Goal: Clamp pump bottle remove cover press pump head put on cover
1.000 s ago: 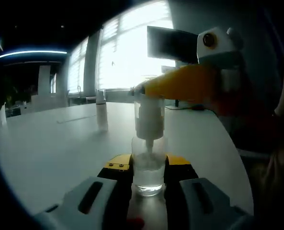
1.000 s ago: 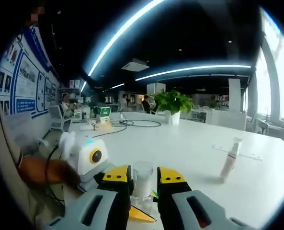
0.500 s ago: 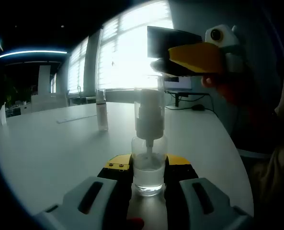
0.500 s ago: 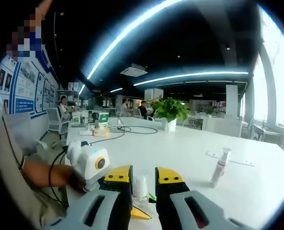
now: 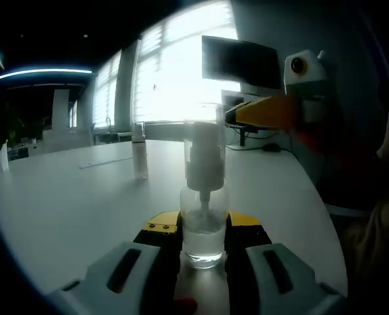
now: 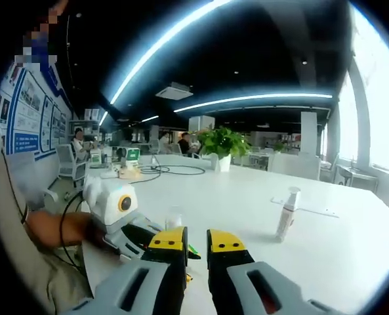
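A: Where does the pump bottle (image 5: 203,216) stand?
B: Upright on the white table (image 5: 69,210), between the yellow-tipped jaws of the left gripper (image 5: 203,226), which clamp its clear lower body. A clear cover (image 5: 204,131) sits over the white pump head.

A: And the right gripper (image 6: 195,239)?
B: In its own view the jaws stand nearly closed with a thin gap and nothing between them. In the left gripper view it hangs in the air to the right of the bottle's top, apart from it.

A: What else lies on the table?
B: A second, slimmer pump bottle (image 6: 286,213) stands well apart, beside a flat strip (image 6: 309,210) on the tabletop. The left gripper shows at the left of the right gripper view, a hand (image 6: 53,230) behind it.

A: And the room?
B: An open office: bright windows (image 5: 181,65), a dark monitor (image 5: 240,62), long ceiling light strips (image 6: 174,39), a potted plant (image 6: 220,143) at the table's far end, cables (image 6: 171,169), and seated people far back.
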Tool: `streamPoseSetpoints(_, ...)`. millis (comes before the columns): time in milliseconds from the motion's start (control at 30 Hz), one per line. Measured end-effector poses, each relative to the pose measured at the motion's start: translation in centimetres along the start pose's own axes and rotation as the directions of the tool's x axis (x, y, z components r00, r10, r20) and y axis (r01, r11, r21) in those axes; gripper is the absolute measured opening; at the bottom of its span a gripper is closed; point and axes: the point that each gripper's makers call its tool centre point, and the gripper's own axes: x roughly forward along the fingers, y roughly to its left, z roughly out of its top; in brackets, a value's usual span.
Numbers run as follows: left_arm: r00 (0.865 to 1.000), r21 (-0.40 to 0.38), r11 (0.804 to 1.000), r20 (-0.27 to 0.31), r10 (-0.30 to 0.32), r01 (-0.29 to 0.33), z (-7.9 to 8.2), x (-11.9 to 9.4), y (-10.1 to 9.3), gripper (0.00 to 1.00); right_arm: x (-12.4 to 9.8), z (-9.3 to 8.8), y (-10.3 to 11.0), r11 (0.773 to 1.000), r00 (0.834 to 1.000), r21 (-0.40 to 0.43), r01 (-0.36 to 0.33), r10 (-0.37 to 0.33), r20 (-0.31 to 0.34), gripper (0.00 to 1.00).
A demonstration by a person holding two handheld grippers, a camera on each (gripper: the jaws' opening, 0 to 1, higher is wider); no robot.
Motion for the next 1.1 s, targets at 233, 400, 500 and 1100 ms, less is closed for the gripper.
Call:
streamPoseSetpoints(233, 1.000, 0.000, 1.000, 0.000, -0.002, 0.002, 0.0, 0.0, -0.1, 0.16, -0.7, -1.2, -0.9, 0.999, 0.999, 0.024, 0.032, -0.032, 0.001, 0.00)
streamPoseSetpoints(400, 1.000, -0.002, 1.000, 0.000, -0.002, 0.002, 0.0, 0.0, -0.1, 0.16, -0.9, -1.5, -1.5, 0.998, 0.998, -0.002, 0.055, -0.055, 0.005, 0.00)
streamPoseSetpoints(500, 1.000, 0.000, 1.000, 0.001, 0.000, 0.000, 0.0, 0.0, -0.2, 0.16, -0.9, -2.0, -2.1, 0.997, 0.998, 0.018, 0.070, -0.070, -0.003, 0.00)
streamPoseSetpoints(1100, 1.000, -0.004, 1.000, 0.000, 0.001, -0.001, 0.0, 0.0, 0.0, 0.16, -1.7, -6.3, -4.1, 0.994, 0.994, -0.023, 0.107, -0.107, -0.014, 0.00)
